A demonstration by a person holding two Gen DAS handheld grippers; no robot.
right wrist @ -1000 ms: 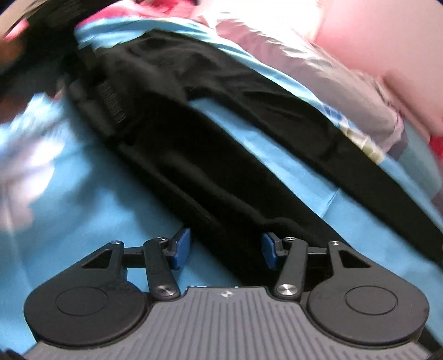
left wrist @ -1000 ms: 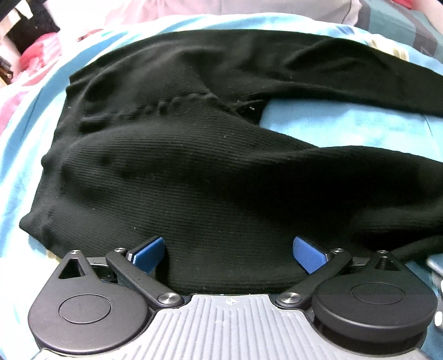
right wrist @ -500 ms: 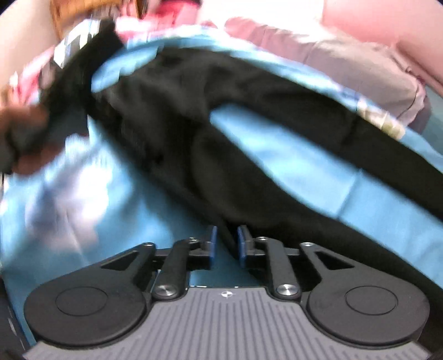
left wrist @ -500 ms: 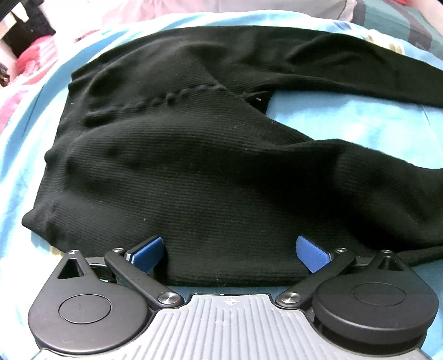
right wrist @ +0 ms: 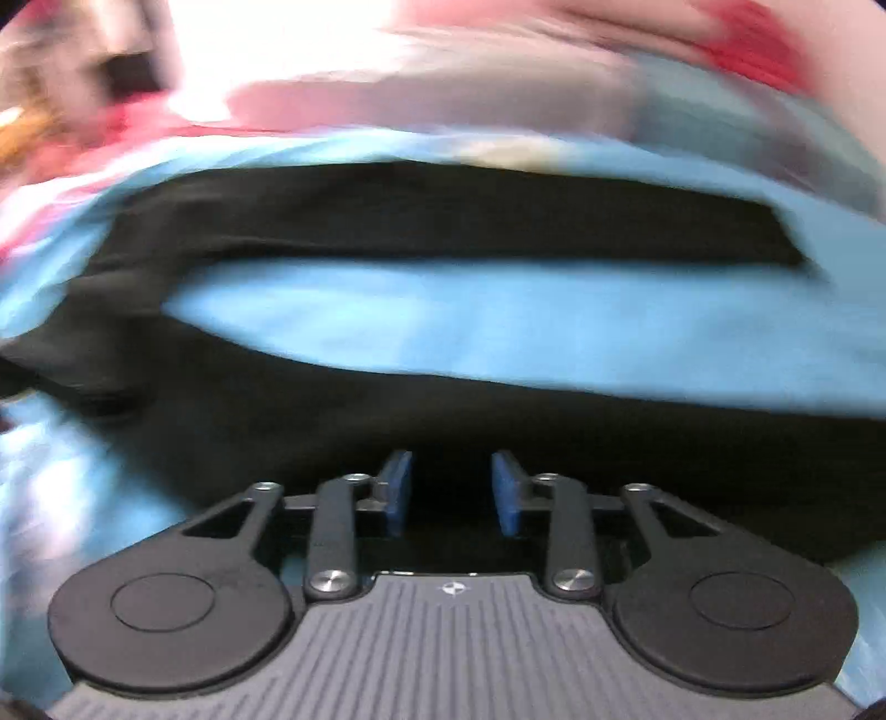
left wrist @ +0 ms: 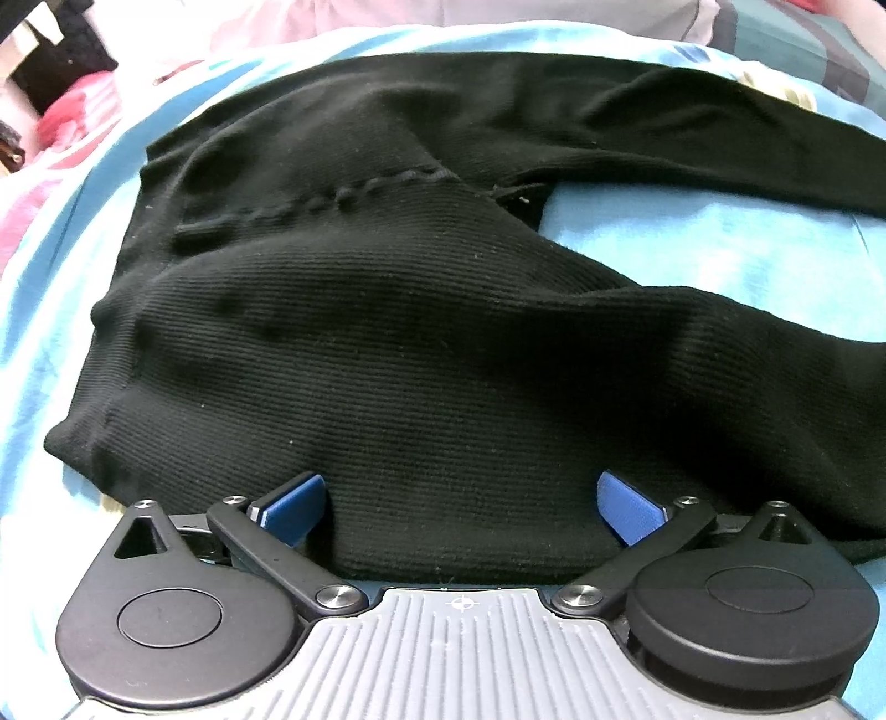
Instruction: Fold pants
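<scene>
Black ribbed pants (left wrist: 443, 332) lie spread on a light blue bedsheet (left wrist: 692, 249), waist to the left and both legs running off to the right. My left gripper (left wrist: 459, 507) is open wide, and the near edge of the hip fabric lies between its blue pads (left wrist: 290, 507) without being pinched. The right wrist view is motion-blurred. There my right gripper (right wrist: 451, 493) hovers over the near pant leg (right wrist: 332, 421), its jaws opening with dark cloth showing in the gap. The far leg (right wrist: 443, 232) crosses behind it.
Pink and red bedding (left wrist: 72, 111) is bunched at the far left, and a pale pillow (left wrist: 498, 11) lies behind the pants. Blue sheet (right wrist: 498, 327) shows between the two legs. A patterned cover (left wrist: 803, 33) sits at the far right.
The right gripper rolled and swung, so the legs now run level across its view. Its jaws narrowed almost shut, then widened again. The left gripper kept still and open.
</scene>
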